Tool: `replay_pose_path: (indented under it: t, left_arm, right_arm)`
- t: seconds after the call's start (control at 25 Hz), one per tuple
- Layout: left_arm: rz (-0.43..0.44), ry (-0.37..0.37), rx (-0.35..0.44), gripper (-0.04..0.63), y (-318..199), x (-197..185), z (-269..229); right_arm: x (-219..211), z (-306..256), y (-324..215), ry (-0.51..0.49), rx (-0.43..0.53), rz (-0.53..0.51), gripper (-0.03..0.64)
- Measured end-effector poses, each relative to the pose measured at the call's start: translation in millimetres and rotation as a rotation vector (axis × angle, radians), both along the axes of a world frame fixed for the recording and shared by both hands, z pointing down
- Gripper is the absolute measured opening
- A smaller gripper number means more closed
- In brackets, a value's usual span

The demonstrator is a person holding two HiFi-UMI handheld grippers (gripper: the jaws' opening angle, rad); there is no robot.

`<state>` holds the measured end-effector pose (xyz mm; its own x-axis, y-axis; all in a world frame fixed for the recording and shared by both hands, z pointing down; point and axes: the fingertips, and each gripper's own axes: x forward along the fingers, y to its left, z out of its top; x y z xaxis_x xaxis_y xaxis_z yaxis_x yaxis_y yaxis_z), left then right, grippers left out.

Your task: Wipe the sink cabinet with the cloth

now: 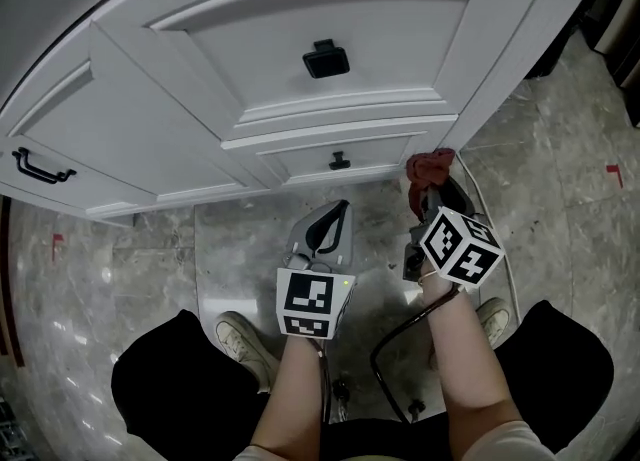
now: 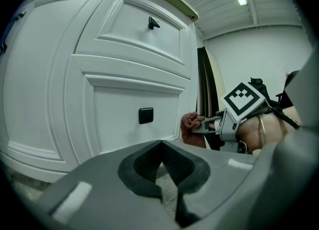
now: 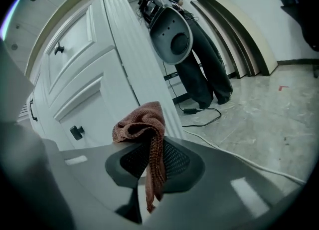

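The right gripper (image 3: pixel 149 146) has its jaws pinched on a rust-brown knitted cloth (image 3: pixel 142 121), which bunches above the tips and hangs in a strip between them; it is held at the bottom right corner of the white sink cabinet (image 1: pixel 200 139), though I cannot tell if it is touching. The left gripper (image 2: pixel 162 143) has its jaws closed tip to tip on nothing; it points at the cabinet's lowest panel, near its small black knob (image 2: pixel 145 115).
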<state>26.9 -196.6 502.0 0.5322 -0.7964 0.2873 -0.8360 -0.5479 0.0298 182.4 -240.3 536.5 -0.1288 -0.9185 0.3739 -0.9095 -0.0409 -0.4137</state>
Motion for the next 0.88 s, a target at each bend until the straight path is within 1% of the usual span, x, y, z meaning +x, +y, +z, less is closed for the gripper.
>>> replay_pose_path:
  t: [0.08,0.2,0.28,0.36,0.48,0.64,0.76,0.88]
  left_arm:
    - [0.005,-0.001,0.004,0.002,2.4,-0.1,-4.9]
    - [0.001,0.014,0.013,0.002,8.0,-4.6,-20.2]
    - [-0.012,0.033,0.035,0.002,12.2,-10.2,-38.2]
    - [-0.026,0.052,0.074,0.002,18.9,-17.3,-61.6]
    - [-0.048,0.085,0.148,0.002,35.9,-27.7,-101.8]
    - [-0.091,0.147,0.230,0.002,74.0,-44.2,-146.2]
    - [-0.128,0.195,0.275,0.002,101.7,-57.5,-170.2]
    - [-0.153,0.240,0.304,0.002,130.7,-68.0,-190.7]
  right_arm:
    - [1.3,-11.2,2.0,-0.007,0.023,-0.005,0.086]
    - [-5.0,-29.1,10.4,0.026,0.055,-0.031,0.086]
    - [-13.9,-45.3,17.8,0.049,0.081,-0.056,0.086]
    - [-26.4,-66.4,27.1,0.067,0.116,-0.081,0.087]
    - [-46.9,-109.0,45.1,0.110,0.203,-0.123,0.087]
    - [-68.6,-157.6,85.5,0.166,0.307,-0.168,0.087]
    - [-81.8,-180.6,118.2,0.190,0.358,-0.211,0.087]
    - [-90.1,-196.3,151.8,0.198,0.384,-0.241,0.087]
